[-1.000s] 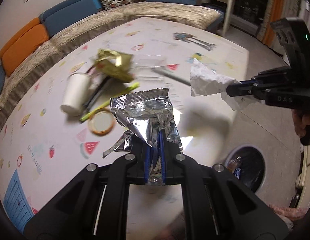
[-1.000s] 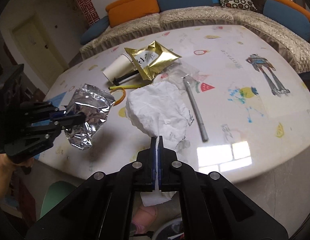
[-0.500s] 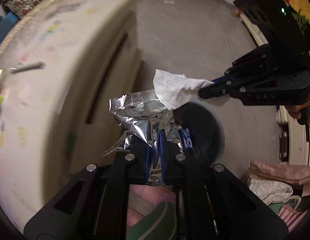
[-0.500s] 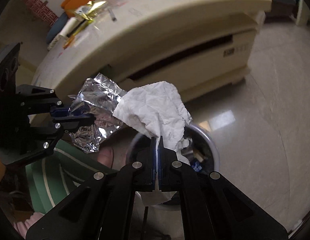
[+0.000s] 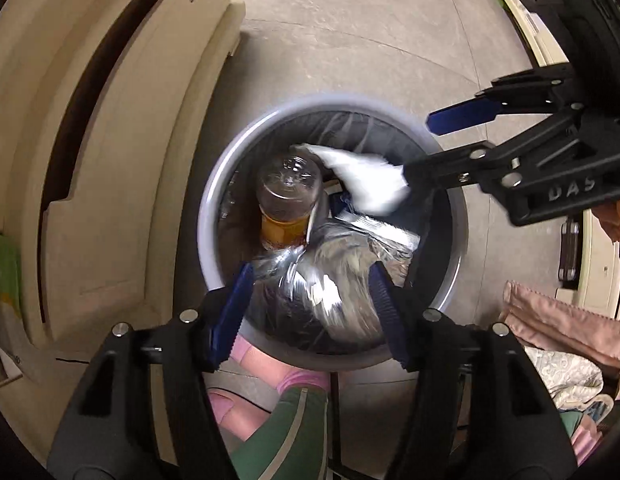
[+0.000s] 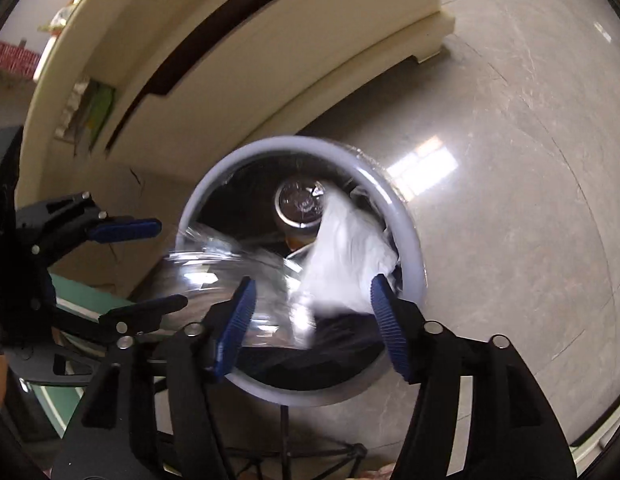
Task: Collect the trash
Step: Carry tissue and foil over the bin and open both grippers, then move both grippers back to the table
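over grey floor, both grippers' fingers gape (nothing held) above the bin (image 5: 213,184), foil bag (image 5: 330,280) and paper (image 6: 346,256) inside.

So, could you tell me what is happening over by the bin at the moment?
A person holds a gripper in each hand above a trash bin on the floor. Both the left gripper and the right gripper are open. A silver foil bag and a crumpled white paper are blurred at the bin's mouth, apparently dropping in. A plastic bottle already lies inside.
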### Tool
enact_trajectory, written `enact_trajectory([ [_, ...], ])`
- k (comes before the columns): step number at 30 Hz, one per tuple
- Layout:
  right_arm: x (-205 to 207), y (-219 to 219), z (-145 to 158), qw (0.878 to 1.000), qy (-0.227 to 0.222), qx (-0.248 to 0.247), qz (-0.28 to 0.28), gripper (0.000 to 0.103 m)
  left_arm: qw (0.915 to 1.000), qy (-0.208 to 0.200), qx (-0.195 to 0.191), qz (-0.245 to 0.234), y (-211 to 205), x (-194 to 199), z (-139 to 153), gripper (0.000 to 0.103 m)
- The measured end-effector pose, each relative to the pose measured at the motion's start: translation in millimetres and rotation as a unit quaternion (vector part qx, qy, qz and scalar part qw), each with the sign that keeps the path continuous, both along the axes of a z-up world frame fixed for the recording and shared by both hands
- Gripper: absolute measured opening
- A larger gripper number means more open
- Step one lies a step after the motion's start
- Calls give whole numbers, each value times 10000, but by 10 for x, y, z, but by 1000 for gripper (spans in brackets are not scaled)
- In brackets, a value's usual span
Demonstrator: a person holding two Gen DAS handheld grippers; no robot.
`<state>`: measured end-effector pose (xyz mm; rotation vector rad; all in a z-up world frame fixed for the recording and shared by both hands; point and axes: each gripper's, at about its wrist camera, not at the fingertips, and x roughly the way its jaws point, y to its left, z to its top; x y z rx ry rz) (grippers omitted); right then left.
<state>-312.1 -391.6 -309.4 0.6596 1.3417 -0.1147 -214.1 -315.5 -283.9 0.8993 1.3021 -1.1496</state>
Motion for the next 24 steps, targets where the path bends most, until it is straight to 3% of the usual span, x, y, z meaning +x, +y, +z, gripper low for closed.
enact_trajectory([
  [2,-17,-30,13,10000,-24,-36,-11,69,9999,-106,-35,6,31,17,47,67],
  [7,132,-77,244,9994,-304,-150,8,70,9990,-197,-336,197,134,152,325,69],
  [13,403,-66,932,9924,-1090,-444,347,70,9908,-520,-1127,539,508,454,1109,70],
  [18,948,139,1649,9770,-1810,-706,875,70,9719,-1154,-1542,1350,970,1030,1750,78],
  [24,1751,581,2232,9546,-2317,-986,1588,75,9425,-1743,-1559,2388,1583,1816,2142,81],
])
